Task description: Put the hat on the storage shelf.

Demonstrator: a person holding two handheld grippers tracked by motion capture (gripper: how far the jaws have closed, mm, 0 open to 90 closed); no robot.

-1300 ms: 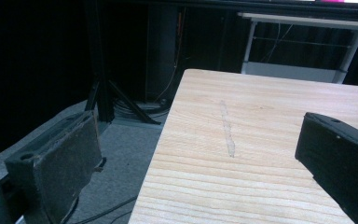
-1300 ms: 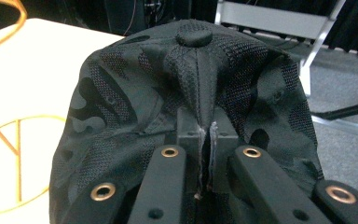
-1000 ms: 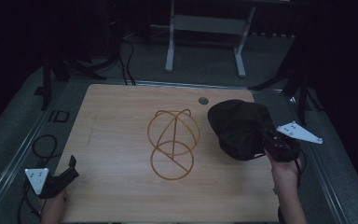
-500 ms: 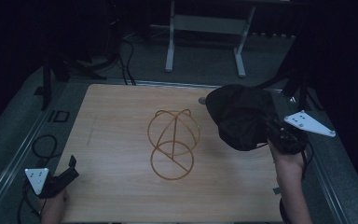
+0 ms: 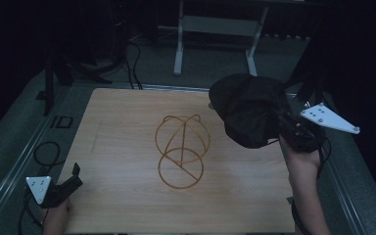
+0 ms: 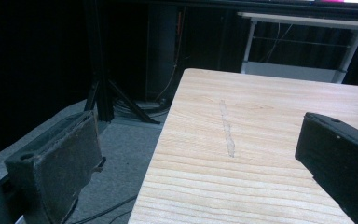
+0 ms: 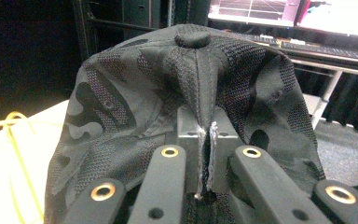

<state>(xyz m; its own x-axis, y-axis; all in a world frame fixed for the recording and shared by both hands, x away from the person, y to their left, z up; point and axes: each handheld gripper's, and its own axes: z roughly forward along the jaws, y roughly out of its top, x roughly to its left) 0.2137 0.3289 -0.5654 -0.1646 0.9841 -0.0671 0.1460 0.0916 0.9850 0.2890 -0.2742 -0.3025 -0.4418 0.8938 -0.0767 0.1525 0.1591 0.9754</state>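
Fabric of the black cap (image 7: 186, 93) is pinched tight in the right hand-held gripper (image 7: 205, 161), whose jaws are pressed together on it. The cap is held up off the worktop (image 5: 127, 127), over its right side, near the gold wire stand (image 5: 182, 151) in the middle. The picking up looks done. The cap is not yet put on the stand. The left hand-held gripper (image 6: 200, 168) is kept wide apart at the near left corner, with nothing in it.
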